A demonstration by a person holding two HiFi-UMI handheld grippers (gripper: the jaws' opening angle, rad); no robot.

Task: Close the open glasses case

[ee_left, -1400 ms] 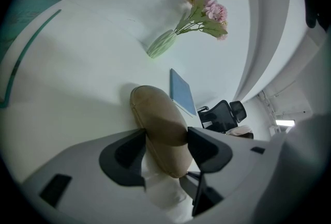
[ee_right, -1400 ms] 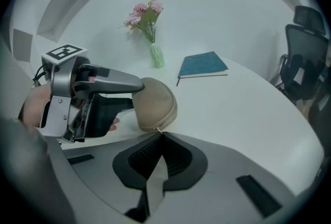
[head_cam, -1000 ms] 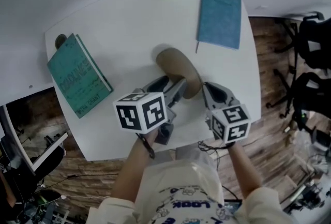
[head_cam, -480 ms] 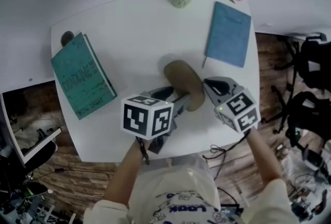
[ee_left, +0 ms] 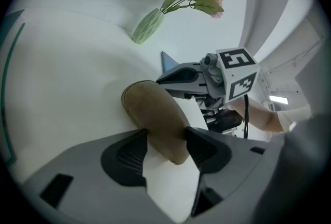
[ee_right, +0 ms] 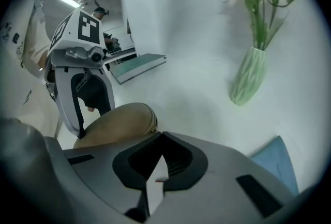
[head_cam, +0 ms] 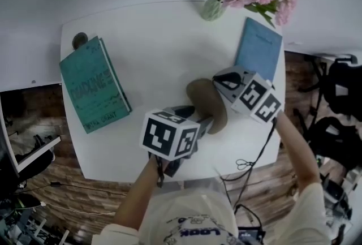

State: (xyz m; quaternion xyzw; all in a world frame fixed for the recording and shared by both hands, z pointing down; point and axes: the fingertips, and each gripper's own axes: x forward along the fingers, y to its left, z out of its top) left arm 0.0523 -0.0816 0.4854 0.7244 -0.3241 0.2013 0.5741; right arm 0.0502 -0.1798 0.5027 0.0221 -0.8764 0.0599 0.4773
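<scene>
A tan glasses case (head_cam: 206,103) lies lid-down on the white table (head_cam: 153,40), near its front edge. My left gripper (head_cam: 198,116) comes in from the near side with its jaws set wide. Its pads press both sides of the case's (ee_left: 150,109) near end in the left gripper view. My right gripper (head_cam: 217,81) is shut with nothing between its jaws. Its tips sit by the far right end of the case (ee_right: 119,124), touching or just off its edge.
A green book (head_cam: 93,85) lies at the table's left with a small dark round thing (head_cam: 80,40) behind it. A blue notebook (head_cam: 259,50) lies at the far right. A green vase of pink flowers (head_cam: 213,7) stands at the back.
My right gripper has swung from the near right side of the case round to its far end, rolling as it went. The left gripper has kept its hold on the near end.
</scene>
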